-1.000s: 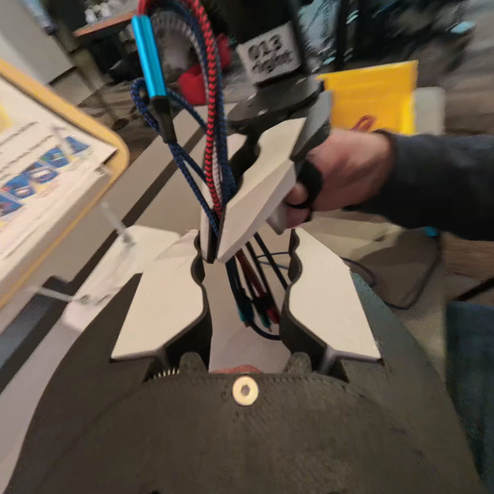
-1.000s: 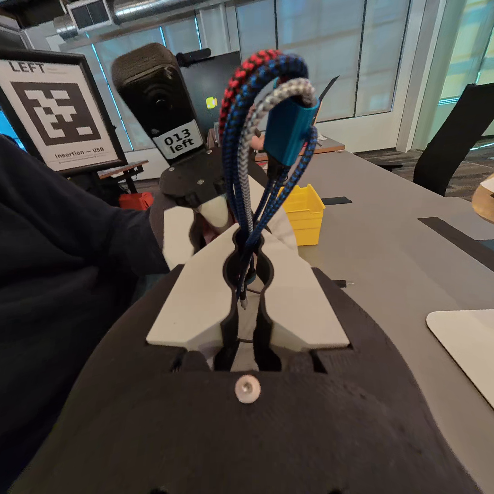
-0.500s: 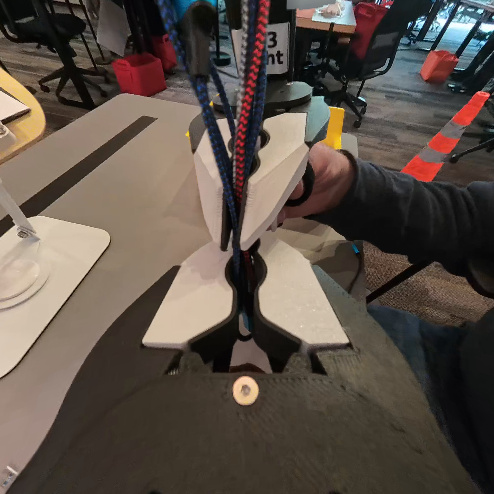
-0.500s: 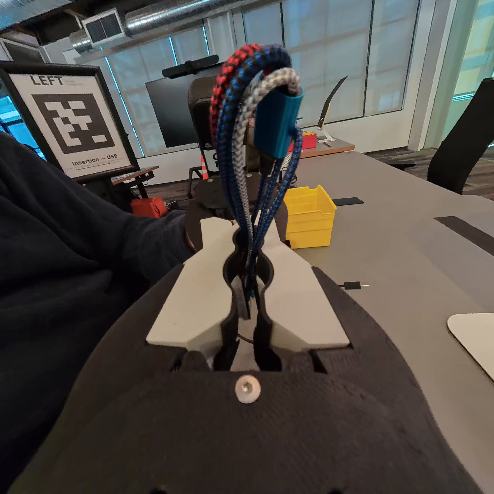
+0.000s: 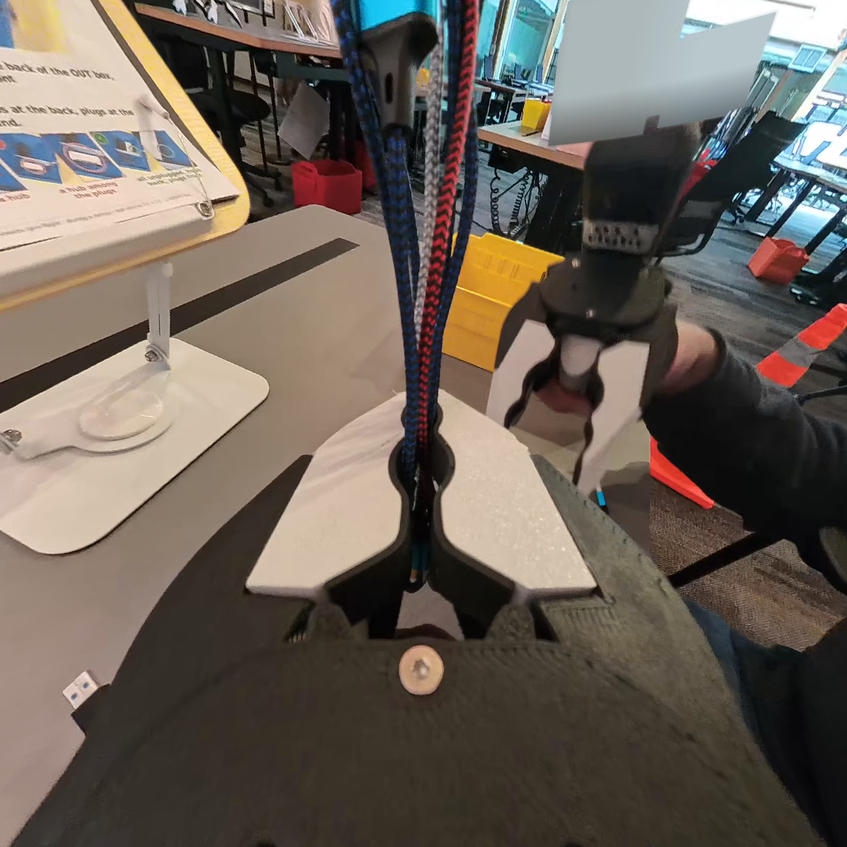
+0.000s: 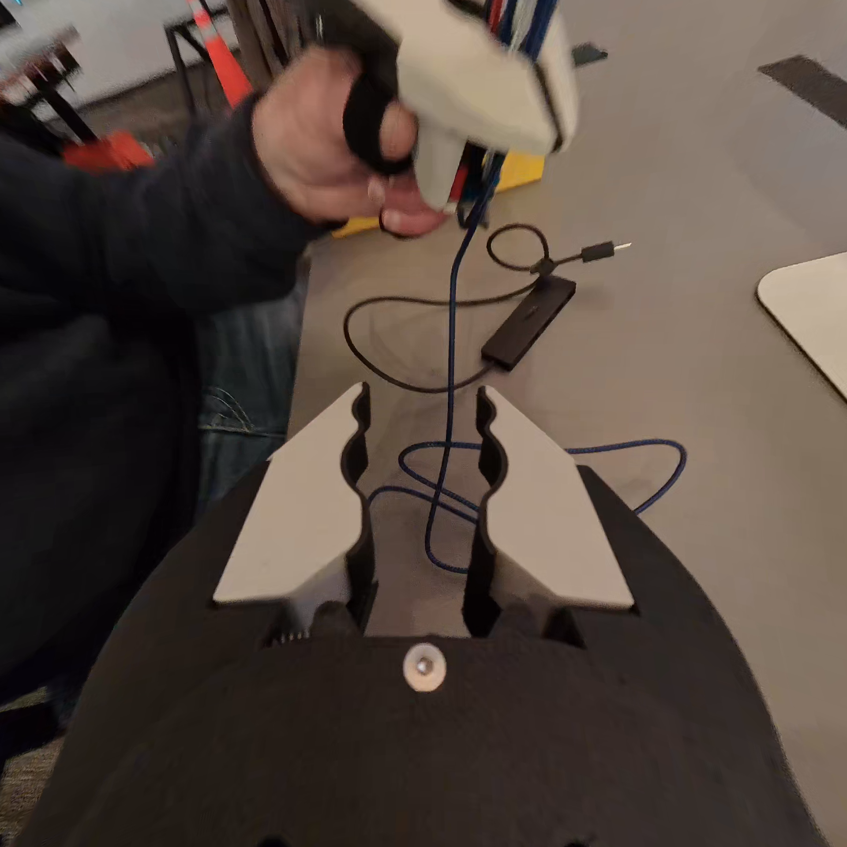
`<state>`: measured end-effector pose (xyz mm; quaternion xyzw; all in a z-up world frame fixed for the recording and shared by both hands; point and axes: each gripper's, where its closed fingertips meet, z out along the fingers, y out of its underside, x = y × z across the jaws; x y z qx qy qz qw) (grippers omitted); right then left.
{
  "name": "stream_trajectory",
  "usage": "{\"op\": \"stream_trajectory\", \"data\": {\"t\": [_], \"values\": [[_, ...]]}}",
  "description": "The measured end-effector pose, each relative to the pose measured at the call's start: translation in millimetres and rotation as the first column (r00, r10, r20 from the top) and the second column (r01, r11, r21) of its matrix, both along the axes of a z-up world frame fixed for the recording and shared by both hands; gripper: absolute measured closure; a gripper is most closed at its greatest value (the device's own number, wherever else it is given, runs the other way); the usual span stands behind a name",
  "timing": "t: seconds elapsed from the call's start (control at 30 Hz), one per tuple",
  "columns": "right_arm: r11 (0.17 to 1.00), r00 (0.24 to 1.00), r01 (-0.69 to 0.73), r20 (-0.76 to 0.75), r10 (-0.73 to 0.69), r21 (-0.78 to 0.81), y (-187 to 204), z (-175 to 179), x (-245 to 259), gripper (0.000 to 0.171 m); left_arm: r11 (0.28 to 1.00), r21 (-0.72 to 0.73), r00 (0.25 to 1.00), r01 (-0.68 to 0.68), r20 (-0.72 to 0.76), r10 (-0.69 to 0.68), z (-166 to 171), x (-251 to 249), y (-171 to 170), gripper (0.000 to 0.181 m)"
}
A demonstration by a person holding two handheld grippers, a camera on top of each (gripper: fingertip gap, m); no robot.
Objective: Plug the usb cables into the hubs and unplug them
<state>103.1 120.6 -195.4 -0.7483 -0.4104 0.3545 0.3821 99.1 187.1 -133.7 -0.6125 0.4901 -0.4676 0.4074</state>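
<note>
My left gripper [image 5: 421,412] is shut on a bundle of braided usb cables [image 5: 428,256], blue, red and grey, which rises out of the top of the left wrist view. A blue hub with a black end [image 5: 396,68] hangs among them. My right gripper [image 6: 421,398] is open and empty, tilted down over the table; it also shows in the left wrist view [image 5: 568,412]. Below it, a blue braided cable [image 6: 451,366] dangles from the left gripper [image 6: 541,59] and loops on the table. A black hub [image 6: 527,321] with a thin black lead lies beyond.
A yellow bin [image 5: 486,302] stands at the table's far edge. A tilted instruction sheet on a stand with a white base [image 5: 91,458] is at the left. A loose usb plug [image 5: 80,692] lies near my left gripper. Orange cones [image 5: 806,348] stand on the floor. There is about 9 cm between the tips of the two grippers. Both grippers' tips are roughly 20 cm from the black hub [image 6: 527,321].
My left gripper closed on the cable bundle. My right gripper let go of it, opened, drew away to the right and tilted down towards the table.
</note>
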Motion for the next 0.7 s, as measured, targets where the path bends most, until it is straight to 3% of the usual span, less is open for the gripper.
{"op": "stream_trajectory", "data": {"t": [0.13, 0.23, 0.3, 0.4, 0.5, 0.53, 0.6, 0.7], "values": [[0.997, 0.993, -0.033, 0.117, 0.025, 0.069, 0.3, -32.2, -35.0, 0.127, 1.000, -0.009, 1.000, 0.003, 0.007, -0.003, 5.9, 0.3, -1.9, 0.180], [0.990, 0.960, 0.036, 0.270, -0.072, 0.135, 21.7, -59.0, -32.1, 0.163, 1.000, -0.007, 1.000, 0.001, 0.007, -0.001, 12.2, -1.7, -5.1, 0.181], [0.995, 0.941, 0.053, 0.329, -0.080, 0.090, 26.0, -74.0, -23.5, 0.170, 1.000, -0.014, 1.000, -0.008, 0.018, 0.008, 18.9, -6.3, -5.1, 0.180], [0.994, 0.961, 0.046, 0.267, -0.072, 0.104, 26.8, -66.8, -20.5, 0.171, 1.000, -0.022, 0.999, -0.012, 0.036, 0.012, 27.0, -13.6, -3.7, 0.180], [0.990, 0.952, 0.079, 0.285, -0.109, 0.113, 29.3, -61.8, -18.6, 0.143, 0.999, -0.038, 0.999, -0.002, 0.040, 0.004, 29.3, -15.3, -4.6, 0.180], [0.991, 0.949, 0.063, 0.299, -0.097, 0.121, 28.7, -63.3, -21.9, 0.145, 0.999, -0.045, 0.999, 0.005, 0.045, -0.003, 29.7, -14.4, -5.7, 0.180], [0.992, 0.935, 0.016, 0.350, -0.058, 0.122, 25.2, -71.4, -26.0, 0.171, 0.998, -0.061, 0.999, 0.014, 0.032, -0.012, 27.2, -12.5, -7.6, 0.180], [0.973, 0.904, 0.055, 0.402, -0.145, 0.226, 37.5, -64.9, -13.5, 0.171, 0.997, -0.077, 0.999, 0.028, -0.015, -0.029, 18.4, -13.6, -10.0, 0.180]]}}
